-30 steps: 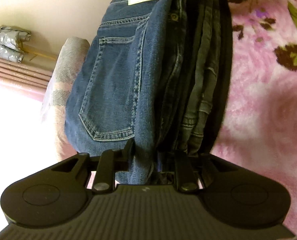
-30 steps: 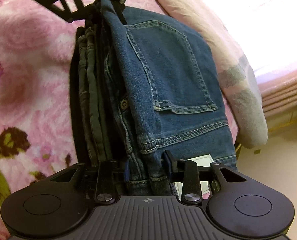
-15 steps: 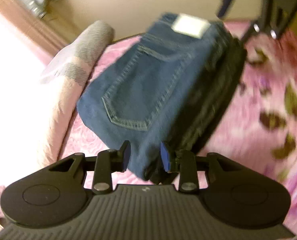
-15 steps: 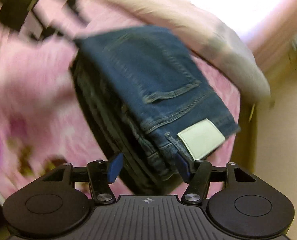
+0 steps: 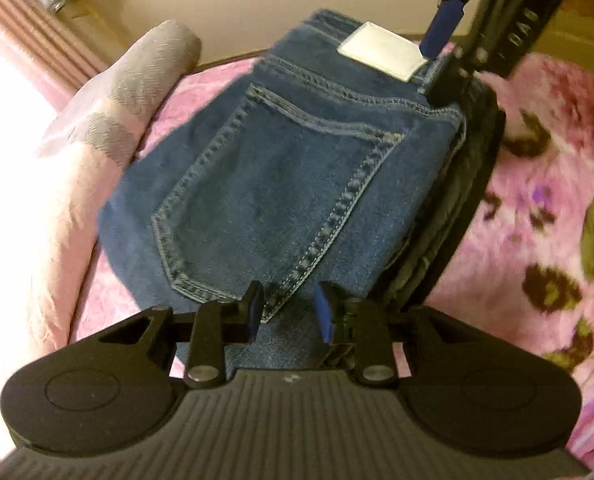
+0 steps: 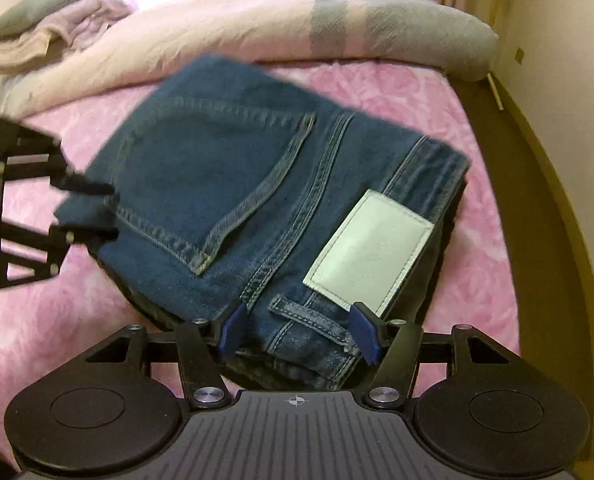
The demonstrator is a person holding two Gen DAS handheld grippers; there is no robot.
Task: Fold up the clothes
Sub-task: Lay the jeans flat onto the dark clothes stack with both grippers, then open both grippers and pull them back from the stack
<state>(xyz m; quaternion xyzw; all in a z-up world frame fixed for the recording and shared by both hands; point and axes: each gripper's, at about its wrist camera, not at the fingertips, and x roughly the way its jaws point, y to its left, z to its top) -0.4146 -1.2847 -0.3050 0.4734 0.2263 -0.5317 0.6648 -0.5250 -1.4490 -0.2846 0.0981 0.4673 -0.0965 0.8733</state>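
The folded blue jeans [image 6: 257, 200] are now laid flat on the pink bed [image 6: 437, 100], released by the right tool [image 6: 295, 332], while the left tool [image 5: 289, 312], closing, is seen astride the jeans' far corner, grip uncertain.

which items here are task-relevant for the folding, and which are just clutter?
Job:
- folded blue jeans, on top of the stack
- dark folded garments underneath
- left gripper, jaws closing, no grip showing
- right gripper, open

Lying about:
- floral pink bedspread
- pink-and-grey duvet
- crumpled bedding
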